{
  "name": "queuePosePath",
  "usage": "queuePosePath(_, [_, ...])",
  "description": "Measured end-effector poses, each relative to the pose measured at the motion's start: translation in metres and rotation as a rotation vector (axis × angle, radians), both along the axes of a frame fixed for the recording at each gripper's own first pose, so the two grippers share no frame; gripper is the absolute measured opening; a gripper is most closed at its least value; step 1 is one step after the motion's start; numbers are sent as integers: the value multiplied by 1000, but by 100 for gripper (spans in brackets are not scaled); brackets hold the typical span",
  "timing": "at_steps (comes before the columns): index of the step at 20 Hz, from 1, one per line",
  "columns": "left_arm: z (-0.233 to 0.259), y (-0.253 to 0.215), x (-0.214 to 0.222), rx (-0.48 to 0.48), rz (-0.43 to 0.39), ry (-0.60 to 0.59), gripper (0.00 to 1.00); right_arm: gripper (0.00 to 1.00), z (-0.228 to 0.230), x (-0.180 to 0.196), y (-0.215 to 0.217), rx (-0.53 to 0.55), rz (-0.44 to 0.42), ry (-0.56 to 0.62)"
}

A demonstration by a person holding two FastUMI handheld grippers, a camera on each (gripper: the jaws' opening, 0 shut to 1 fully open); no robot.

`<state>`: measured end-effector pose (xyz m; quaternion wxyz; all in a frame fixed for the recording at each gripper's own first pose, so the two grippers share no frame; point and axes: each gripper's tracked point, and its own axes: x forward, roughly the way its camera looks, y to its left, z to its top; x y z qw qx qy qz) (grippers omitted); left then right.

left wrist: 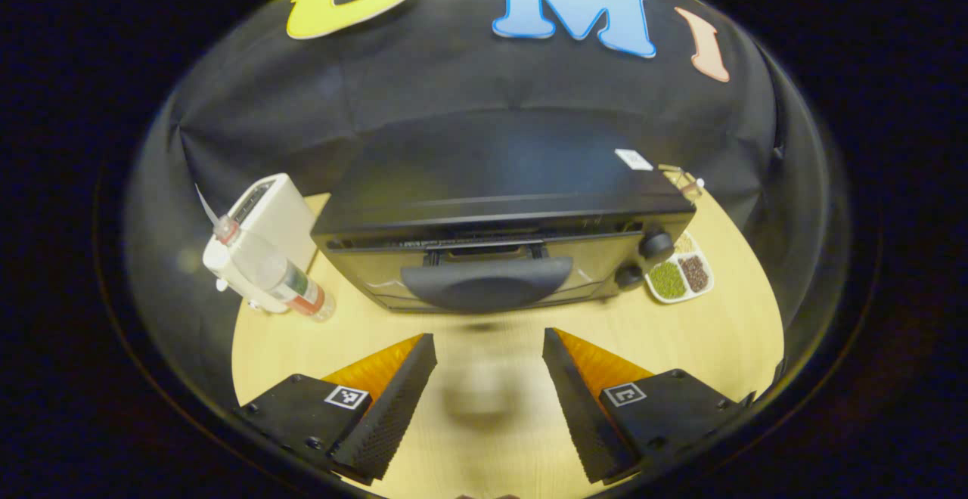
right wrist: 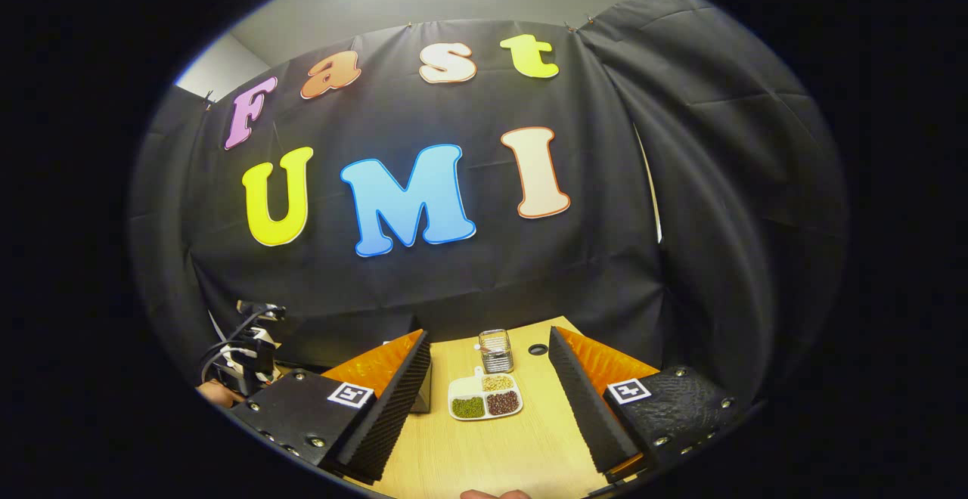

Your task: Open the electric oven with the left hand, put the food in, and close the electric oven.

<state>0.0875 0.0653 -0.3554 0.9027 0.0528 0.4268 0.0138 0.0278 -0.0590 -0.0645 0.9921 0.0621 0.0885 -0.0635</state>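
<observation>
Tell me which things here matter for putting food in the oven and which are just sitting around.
For the job: oven, its door handle, left gripper, divided dish of beans.

Lying about: bottle, white box, small mesh container, right gripper.

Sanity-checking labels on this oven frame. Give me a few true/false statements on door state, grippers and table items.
1. The electric oven door is shut. True.
2. The left gripper is clamped on the oven handle. False: its fingers are spread, short of the handle, holding nothing.
3. A divided dish with green, brown and pale fillings sits on the table. True.
4. The right gripper holds the dish. False: it is open, with the dish lying beyond its fingers.
5. A bottle leans beside the oven. True.
</observation>
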Motion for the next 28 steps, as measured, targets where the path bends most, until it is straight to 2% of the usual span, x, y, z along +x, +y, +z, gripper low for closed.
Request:
queuePosePath(3, [67, -23, 7, -21, -27, -228, 97, 97, 6, 4, -6, -17, 23, -17])
queuePosePath(5, [120, -38, -1, -34, -37, -380, 99, 97, 17, 5, -6, -36, 45, -45])
queuePosePath(7, [170, -49, -17, -36, -36, -509, 94, 97, 30, 9, -3, -53, 69, -70])
queuePosePath(9, [225, -55, -35, -33, -14, -640, 99, 97, 51, 13, 8, -64, 100, -109])
queuePosePath(12, [293, -63, -68, -52, 15, -778, 98, 97, 78, 7, 26, -75, 145, -165])
queuePosePath(14, [335, -68, -87, -56, 0, -854, 98, 96, 92, 2, 44, -61, 176, -189])
queuePosePath(16, [363, -71, -103, -46, -9, -890, 94, 96, 101, 0, 58, -52, 196, -202])
queuePosePath(19, [379, -71, -112, -38, -23, -910, 98, 96, 108, -5, 72, -48, 202, -209])
queuePosePath(28, [365, -39, -107, -85, -53, -889, 98, 96, 110, -19, 104, -41, 158, -193])
